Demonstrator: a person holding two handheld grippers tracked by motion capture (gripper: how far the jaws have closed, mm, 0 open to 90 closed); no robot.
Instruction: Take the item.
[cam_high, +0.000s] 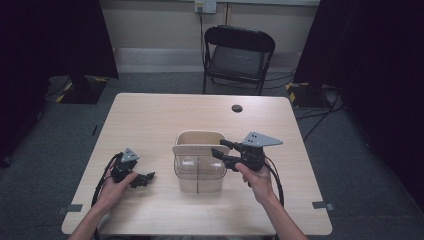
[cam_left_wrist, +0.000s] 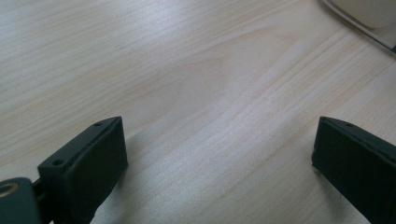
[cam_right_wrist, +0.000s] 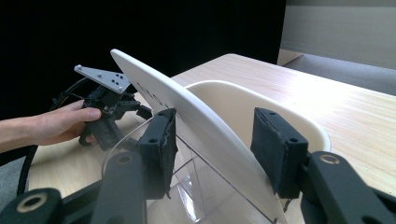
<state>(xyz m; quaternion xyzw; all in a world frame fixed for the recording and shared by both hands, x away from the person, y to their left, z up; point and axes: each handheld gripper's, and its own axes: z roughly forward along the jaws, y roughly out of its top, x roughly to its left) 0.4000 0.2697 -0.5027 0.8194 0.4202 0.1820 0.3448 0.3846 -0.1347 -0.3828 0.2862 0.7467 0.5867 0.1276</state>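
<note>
Both jaws of the right gripper (cam_right_wrist: 212, 154) straddle, unclosed, the flat cream lid (cam_right_wrist: 187, 116) on the clear plastic container (cam_high: 199, 172); next, clamp, while the left gripper (cam_high: 142, 179) rests spread on the pale wooden table (cam_high: 150, 115).

Left gripper (cam_high: 148, 176) rests low, jaws spread wide, left hand (cam_high: 114, 186) wrapped round it. Right gripper (cam_high: 220, 148) is raised, jaws parted, right hand (cam_high: 254, 176) gripping behind.

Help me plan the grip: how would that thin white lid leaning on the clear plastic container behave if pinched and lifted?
The thin white lid looks like a stiff, smooth plastic sheet, so it probably stays flat but may slip between the pads. It seems light. It rests tilted on the clear plastic container, loosely it seems, so a push from the right gripper, open astride it, could slide it off.
</note>
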